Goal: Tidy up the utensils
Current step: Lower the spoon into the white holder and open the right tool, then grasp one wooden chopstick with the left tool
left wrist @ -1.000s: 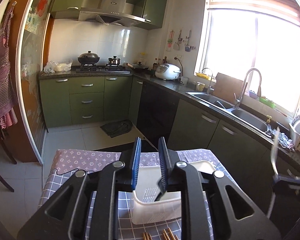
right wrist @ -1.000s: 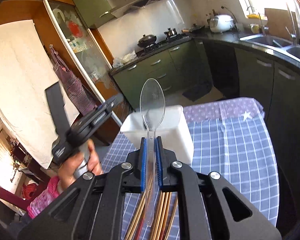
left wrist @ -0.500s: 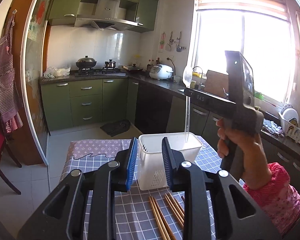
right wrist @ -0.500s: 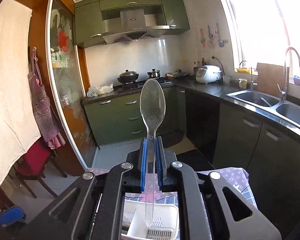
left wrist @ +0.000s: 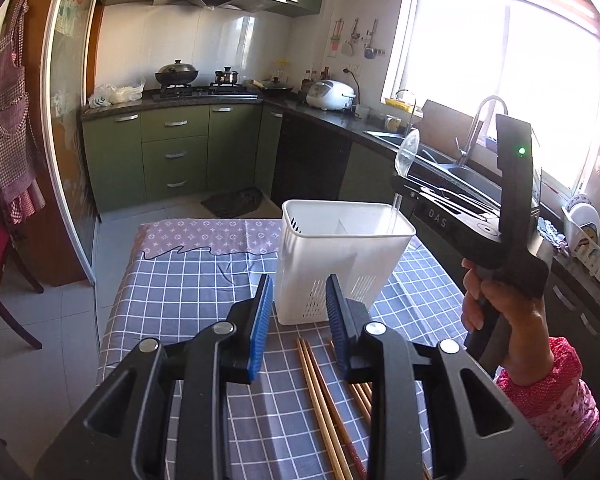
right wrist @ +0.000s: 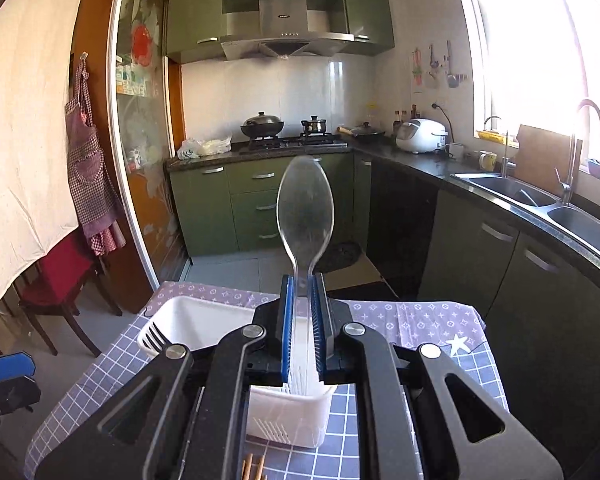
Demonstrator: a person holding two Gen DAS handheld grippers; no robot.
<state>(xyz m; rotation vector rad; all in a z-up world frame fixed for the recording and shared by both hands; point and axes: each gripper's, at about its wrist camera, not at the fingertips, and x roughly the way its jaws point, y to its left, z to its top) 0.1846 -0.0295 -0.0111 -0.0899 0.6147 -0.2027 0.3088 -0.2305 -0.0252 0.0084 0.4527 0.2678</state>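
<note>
1. We're over the table (left wrist: pixel 188 280) and its grey checked cloth: the far edge hangs toward the kitchen floor, the left edge drops to open tiles, and the right edge runs close along the dark counter cabinets.
2. The white utensil holder (left wrist: pixel 332 264) stands upright near the middle of the cloth, its top open and a divider splitting it into compartments. There's bare cloth to its left and behind it.
3. Our right gripper (right wrist: pixel 302 300) hangs above the holder's right side, jaws clenched on the clear plastic spoon (right wrist: pixel 305 208).
4. The spoon stands near vertical, bowl up, with its handle end dipping past the rim into the holder's right-hand compartment. Whether it touches the bottom, we can't tell.
5. Our left gripper (left wrist: pixel 298 312) sits low in front of the holder with nothing gripped, its pads parted and only the holder's lower wall showing between them.
6. The wooden chopsticks (left wrist: pixel 320 384) lie flat on the cloth just in front of the holder, running back under the left gripper.
</note>
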